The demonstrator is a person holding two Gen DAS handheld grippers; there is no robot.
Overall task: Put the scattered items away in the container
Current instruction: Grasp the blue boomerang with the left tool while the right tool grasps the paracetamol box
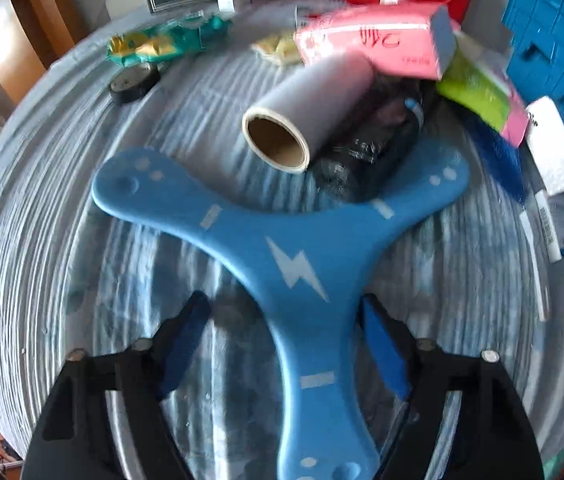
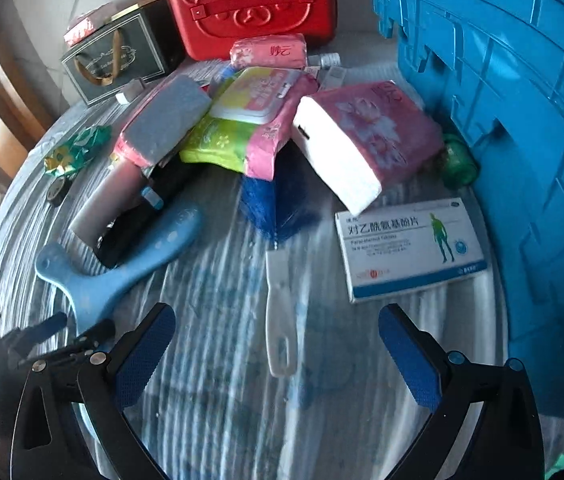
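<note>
1. Left gripper (image 1: pixel 284 344), fingers (image 1: pixel 186 340) set part-way apart on either side of the lower arm of the light blue three-armed plastic boomerang (image 1: pixel 282 248) with a white lightning mark; right pad near or at its edge, left pad clear, contact unclear through blur.
2. Right gripper (image 2: pixel 278 356), fingers (image 2: pixel 146 356) spread wide and empty, above the white handle of the blue-bristled brush (image 2: pixel 280 280) lying on the bench (image 2: pixel 210 320) under its grey-blue striped cloth.
3. Beside the brush, toward the crate: white and blue flat cardboard medicine box (image 2: pixel 410 250), lying flat.
4. Beyond the boomerang: grey roll on a cardboard core (image 1: pixel 306 116), leaning on a black glossy object (image 1: pixel 366 152).
5. Mid pile: pink tissue packs (image 2: pixel 366 136), green and pink wet-wipe pack (image 2: pixel 250 120), overlapping one another.
6. Left edge: green and gold foil packet (image 1: pixel 162 42), black tape roll (image 1: pixel 134 82).
7. Container: blue ribbed plastic crate (image 2: pixel 502 100), standing along the right side of the bench.
8. Far end: red plastic bear-embossed case (image 2: pixel 254 4), dark gift bag (image 2: pixel 122 56).
</note>
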